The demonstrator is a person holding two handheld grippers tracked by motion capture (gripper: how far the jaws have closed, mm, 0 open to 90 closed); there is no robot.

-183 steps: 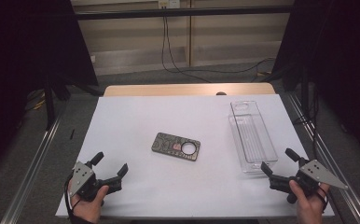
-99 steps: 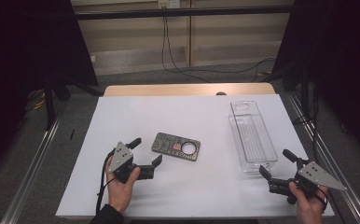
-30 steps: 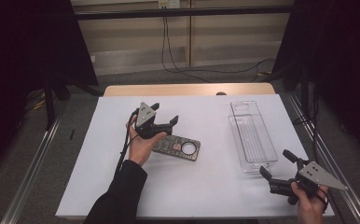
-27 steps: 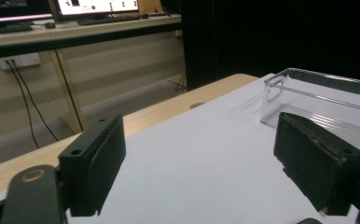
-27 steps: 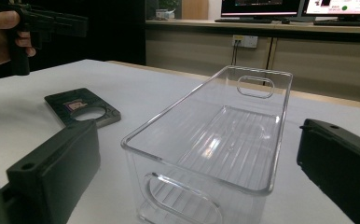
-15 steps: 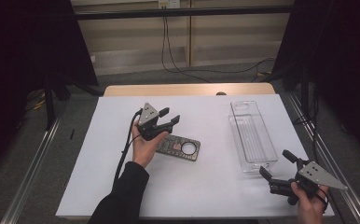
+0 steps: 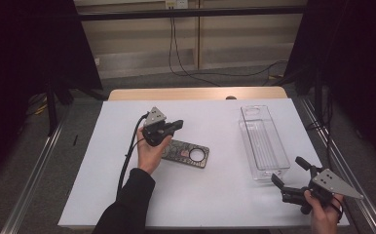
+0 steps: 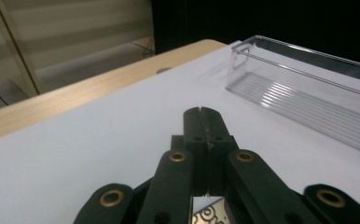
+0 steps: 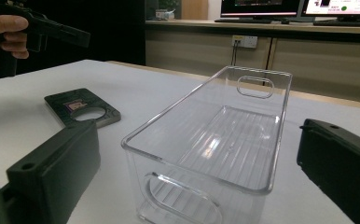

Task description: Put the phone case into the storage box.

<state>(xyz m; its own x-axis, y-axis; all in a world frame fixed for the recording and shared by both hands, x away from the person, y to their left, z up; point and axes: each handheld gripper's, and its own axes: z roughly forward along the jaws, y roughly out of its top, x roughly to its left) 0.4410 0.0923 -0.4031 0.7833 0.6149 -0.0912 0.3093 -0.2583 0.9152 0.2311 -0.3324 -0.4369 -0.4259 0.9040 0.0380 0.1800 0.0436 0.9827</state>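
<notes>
- The left tongs (image 7: 175,125) are hovering just past the far-left end of the dark patterned card (image 7: 186,152), the flat plate with the round hole that lies flat around the middle of the desk (image 7: 215,200).
- In the left gripper view the two black jaws are pressed flat together with nothing between them. They've just been closing, and they closed on air, not on the card. You can see a sliver of the card (image 8: 211,215) right below the jaws, so it's under them, not in them.
- The right tongs (image 7: 290,177) are parked at the near-right corner, jaws standing wide apart and empty, pointed at the near end of the clear plastic bin (image 7: 263,142).
- The bin sits on the right side of the desk, long axis running near to far, and it's empty as far as I can tell. The card is well apart from it.
- My read: this is the approach/pick-up step for the card, and the bin looks like the likely drop spot, but that's a guess.
- Next move, I'd say: the card lies flat, so there's no edge to bite from above. Either open back up and come down over a short edge, or use the closed tips to nudge or lever one end up first. Thin flat plate on a smooth sheet could just skate away if pushed.
</notes>
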